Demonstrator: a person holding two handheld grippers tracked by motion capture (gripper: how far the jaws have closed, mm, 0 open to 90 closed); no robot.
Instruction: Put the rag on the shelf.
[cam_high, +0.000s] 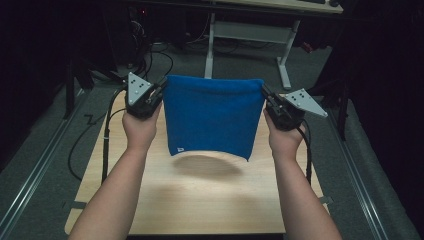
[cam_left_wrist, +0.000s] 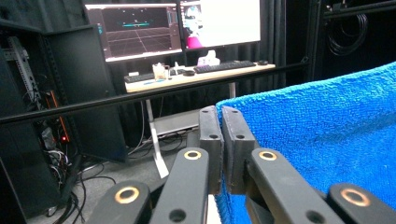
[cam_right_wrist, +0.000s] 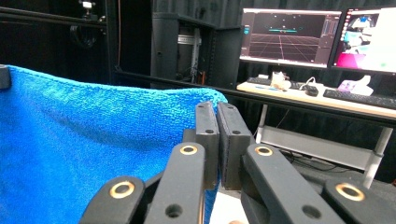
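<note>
blue towel x1 | tongs x2: left tongs, right tongs | hands x2 | table x1 | monitors x2

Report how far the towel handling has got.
Done: both top corners of the blue towel are pinched, by the left gripper and right gripper. In hand: it hangs spread above the wooden table. Left: apparently laying it down or folding it.
</note>
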